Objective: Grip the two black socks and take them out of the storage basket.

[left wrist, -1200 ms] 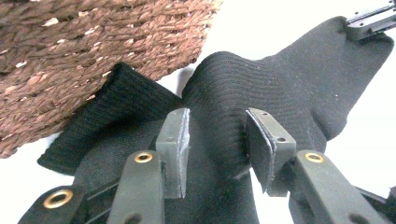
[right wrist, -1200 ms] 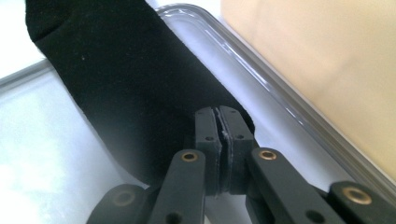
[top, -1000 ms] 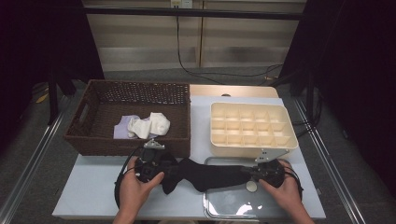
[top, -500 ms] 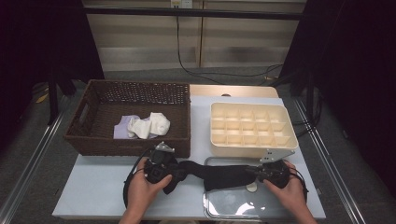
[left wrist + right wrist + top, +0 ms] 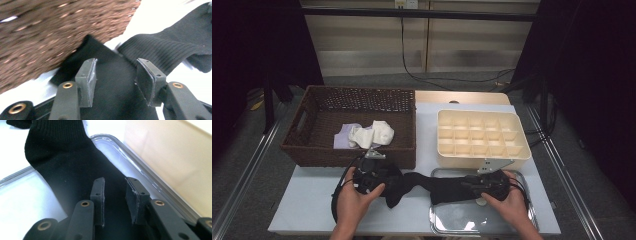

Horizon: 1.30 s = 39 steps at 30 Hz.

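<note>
A long black sock [image 5: 432, 185] lies across the white table, its right end on the metal tray [image 5: 462, 225]. My left gripper [image 5: 388, 182] is over the sock's left end, beside the wicker basket. In the left gripper view its jaws have just been opening; my left gripper [image 5: 116, 65] stands open, with the sock [image 5: 162, 45] under the gap and no pad pressing it. My right gripper [image 5: 468, 186] is over the right end. My right gripper [image 5: 115, 181] has also just been opening, with a narrow gap, and the sock [image 5: 62, 157] lies loose beneath it.
A brown wicker basket [image 5: 312, 150] at the back left holds white and pale purple cloths [image 5: 367, 134]. A cream compartment box [image 5: 482, 156] stands at the back right, close behind the tray. Bare table [image 5: 307, 205] lies at the front left.
The sock, held taut between the two grippers before, now lies slack on the table and tray. Both hands have stayed almost in place.
</note>
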Each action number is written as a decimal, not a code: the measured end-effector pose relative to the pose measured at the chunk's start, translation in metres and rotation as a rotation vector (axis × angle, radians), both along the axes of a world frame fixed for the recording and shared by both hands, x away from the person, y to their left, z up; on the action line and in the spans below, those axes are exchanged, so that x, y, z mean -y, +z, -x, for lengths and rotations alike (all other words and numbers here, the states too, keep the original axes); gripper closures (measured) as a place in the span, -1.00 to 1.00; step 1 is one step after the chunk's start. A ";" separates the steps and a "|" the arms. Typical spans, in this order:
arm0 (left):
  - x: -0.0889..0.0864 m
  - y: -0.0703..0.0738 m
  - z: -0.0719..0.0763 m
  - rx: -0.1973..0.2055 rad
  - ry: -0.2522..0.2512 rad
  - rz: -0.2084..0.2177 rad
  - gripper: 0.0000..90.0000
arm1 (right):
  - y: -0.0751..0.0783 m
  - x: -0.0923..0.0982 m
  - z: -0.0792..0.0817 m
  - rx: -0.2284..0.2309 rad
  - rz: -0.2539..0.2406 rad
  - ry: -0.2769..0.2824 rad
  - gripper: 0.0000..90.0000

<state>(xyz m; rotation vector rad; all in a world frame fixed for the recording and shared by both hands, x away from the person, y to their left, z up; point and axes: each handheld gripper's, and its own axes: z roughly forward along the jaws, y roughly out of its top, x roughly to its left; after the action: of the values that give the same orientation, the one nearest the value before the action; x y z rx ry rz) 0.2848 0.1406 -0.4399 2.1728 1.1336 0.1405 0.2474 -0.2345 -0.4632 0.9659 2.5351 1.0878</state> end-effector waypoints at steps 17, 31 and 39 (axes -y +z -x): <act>-0.016 -0.018 0.002 -0.106 -0.008 -0.091 0.76 | -0.007 -0.015 -0.003 -0.012 -0.003 0.038 0.42; -0.020 0.009 0.004 -0.135 -0.013 0.019 0.87 | 0.003 -0.040 -0.007 0.004 -0.031 0.084 0.42; -0.021 0.010 0.005 -0.152 -0.014 0.043 0.87 | 0.011 -0.081 -0.019 0.014 -0.054 0.145 0.61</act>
<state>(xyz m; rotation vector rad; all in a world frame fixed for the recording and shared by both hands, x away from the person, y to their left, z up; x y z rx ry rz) 0.2798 0.1612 -0.4297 2.1823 1.1933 -0.0562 0.2666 -0.1534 -0.4525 0.7942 2.6118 1.2040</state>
